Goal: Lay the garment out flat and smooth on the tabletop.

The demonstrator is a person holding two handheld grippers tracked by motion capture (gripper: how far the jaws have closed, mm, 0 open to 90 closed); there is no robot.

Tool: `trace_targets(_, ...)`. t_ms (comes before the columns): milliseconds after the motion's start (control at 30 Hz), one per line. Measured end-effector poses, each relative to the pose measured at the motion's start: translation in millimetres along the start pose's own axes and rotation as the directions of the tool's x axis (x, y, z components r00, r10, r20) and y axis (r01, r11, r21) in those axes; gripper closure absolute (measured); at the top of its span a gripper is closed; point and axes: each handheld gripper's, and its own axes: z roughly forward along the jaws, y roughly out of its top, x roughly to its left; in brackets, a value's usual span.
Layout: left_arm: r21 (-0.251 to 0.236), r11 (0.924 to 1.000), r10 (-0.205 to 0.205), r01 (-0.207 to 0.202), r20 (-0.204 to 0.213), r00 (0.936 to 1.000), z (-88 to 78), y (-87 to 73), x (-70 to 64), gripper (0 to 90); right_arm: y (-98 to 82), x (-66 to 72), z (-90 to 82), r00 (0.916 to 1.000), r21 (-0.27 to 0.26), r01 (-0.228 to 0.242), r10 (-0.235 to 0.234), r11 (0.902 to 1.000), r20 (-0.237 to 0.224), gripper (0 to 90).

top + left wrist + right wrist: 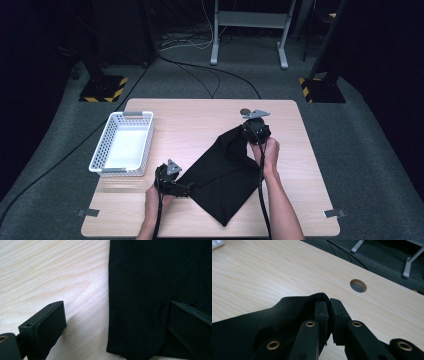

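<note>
Cloth (225,175) lies dark and flat on the worktop (200,120), near edge between the left claw (186,189)'s parted jaws; farther off, the right claw (248,131) pinches a lifted corner. Folding looks barely begun, probably.

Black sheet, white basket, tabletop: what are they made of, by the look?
Black cloth: matte woven fabric; it drapes and bunches where the right gripper pinches it. White basket: probably moulded plastic, perforated walls. Table: pale wood-grain surface, possibly laminate.
</note>
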Motion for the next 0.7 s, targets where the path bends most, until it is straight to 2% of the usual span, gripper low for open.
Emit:
trace_targets(167, 0.001, 1.0, 0.0, 0.0, 0.0, 1.0, 0.0, 0.0, 0.1, 2.5, 0.9, -6.5, 7.2, 0.9983, 0.018, 0.038, -0.039, 0.9991, 0.043, 84.8)
trace_targets(400, 0.0, 1.0, 0.0, 0.0, -0.002, 1.0, 0.0, 0.0, 0.0, 2.5, 4.9, -17.9, 17.6, 0.9967, 0.022, 0.041, -0.042, 0.9989, 0.069, 84.2)
trace_targets(533, 0.0, 1.0, 0.0, 0.0, -0.003, 1.0, 0.0, 0.0, 0.0, 2.4, 4.3, -18.7, 22.1, 0.9945, 0.032, 0.048, -0.051, 0.9983, 0.092, 80.9)
trace_targets(700, 0.0, 1.0, 0.0, 0.0, -0.004, 1.0, -0.1, 0.0, -0.1, 2.5, 1.1, -25.3, 18.7, 0.9921, 0.026, -0.004, 0.001, 0.9997, 0.126, 69.2)
